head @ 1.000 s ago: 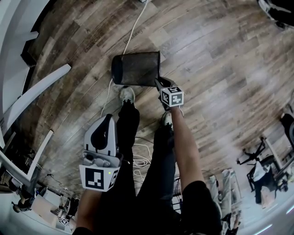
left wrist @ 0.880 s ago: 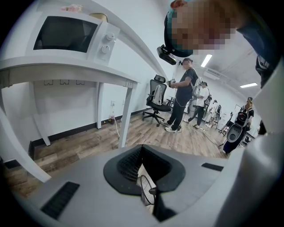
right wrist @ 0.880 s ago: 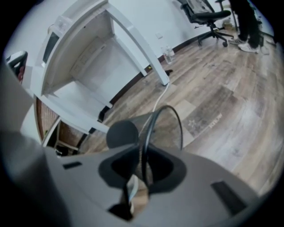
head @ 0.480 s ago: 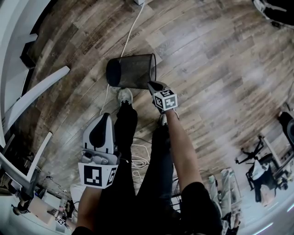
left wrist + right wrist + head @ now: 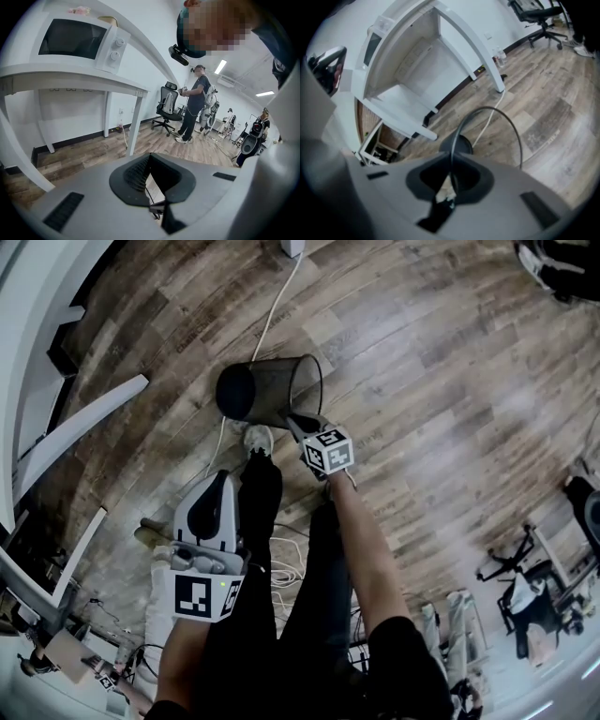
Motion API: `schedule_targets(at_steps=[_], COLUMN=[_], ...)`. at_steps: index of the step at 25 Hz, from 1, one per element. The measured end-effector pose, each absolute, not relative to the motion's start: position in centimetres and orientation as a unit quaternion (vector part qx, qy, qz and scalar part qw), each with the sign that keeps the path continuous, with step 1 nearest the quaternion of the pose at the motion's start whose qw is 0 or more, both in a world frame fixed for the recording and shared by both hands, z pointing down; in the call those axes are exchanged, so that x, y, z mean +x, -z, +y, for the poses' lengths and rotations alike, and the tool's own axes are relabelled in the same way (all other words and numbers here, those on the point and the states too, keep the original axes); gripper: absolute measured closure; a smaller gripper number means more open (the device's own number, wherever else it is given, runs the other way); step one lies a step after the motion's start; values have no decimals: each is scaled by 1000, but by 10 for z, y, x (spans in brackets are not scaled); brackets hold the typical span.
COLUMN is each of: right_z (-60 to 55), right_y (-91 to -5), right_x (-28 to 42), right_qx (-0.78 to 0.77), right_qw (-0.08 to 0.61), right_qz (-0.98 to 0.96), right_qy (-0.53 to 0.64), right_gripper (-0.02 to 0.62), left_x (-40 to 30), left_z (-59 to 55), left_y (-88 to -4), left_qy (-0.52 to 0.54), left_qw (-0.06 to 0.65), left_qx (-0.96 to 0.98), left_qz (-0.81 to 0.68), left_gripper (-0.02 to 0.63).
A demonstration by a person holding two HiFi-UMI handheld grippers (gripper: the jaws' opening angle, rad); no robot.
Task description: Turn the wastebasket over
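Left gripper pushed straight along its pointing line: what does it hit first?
Likely the wood floor, short of the white table leg; the left gripper points downward and nothing nearer shows. Depth unclear.

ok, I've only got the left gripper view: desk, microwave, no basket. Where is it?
Observer: Head view has the basket tipped on its side just ahead of the person's shoe, base toward picture left.
Operator: Right gripper on it?
Observer: Yes. The right gripper is at the mouth. Its own view shows the rim between the jaws, which are closing.
Operator: And my left one, near it?
Observer: No. The left gripper hangs beside the person's left leg, apart from the basket.
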State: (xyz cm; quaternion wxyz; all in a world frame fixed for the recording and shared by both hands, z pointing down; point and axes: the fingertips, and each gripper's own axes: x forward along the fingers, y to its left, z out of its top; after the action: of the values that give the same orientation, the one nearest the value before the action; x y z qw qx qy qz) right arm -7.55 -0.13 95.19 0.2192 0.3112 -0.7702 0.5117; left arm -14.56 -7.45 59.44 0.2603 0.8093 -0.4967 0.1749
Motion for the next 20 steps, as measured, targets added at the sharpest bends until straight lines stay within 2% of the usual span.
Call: schedule_targets(at_steps=[5,12,20], right_z=[-4,3,18], right_y=[-939,-924,-915], right_x=[-88,-97,-75], right_qx=[305,288,293], right_qw=[222,265,306], right_qz=[-776,-784,-771], right_qy=[-506,-482,-475], right_gripper=[548,548,548], left_x=[-155,-166,-166], left_z=[-75,-76,-74], left_y=[-590,-583,-564], left_qy=[-172,-170,-165], left_qw=[262,263,262], left_qx=[804,803,805], left_qz=[-506,-508,-506], left_gripper=[572,572,572])
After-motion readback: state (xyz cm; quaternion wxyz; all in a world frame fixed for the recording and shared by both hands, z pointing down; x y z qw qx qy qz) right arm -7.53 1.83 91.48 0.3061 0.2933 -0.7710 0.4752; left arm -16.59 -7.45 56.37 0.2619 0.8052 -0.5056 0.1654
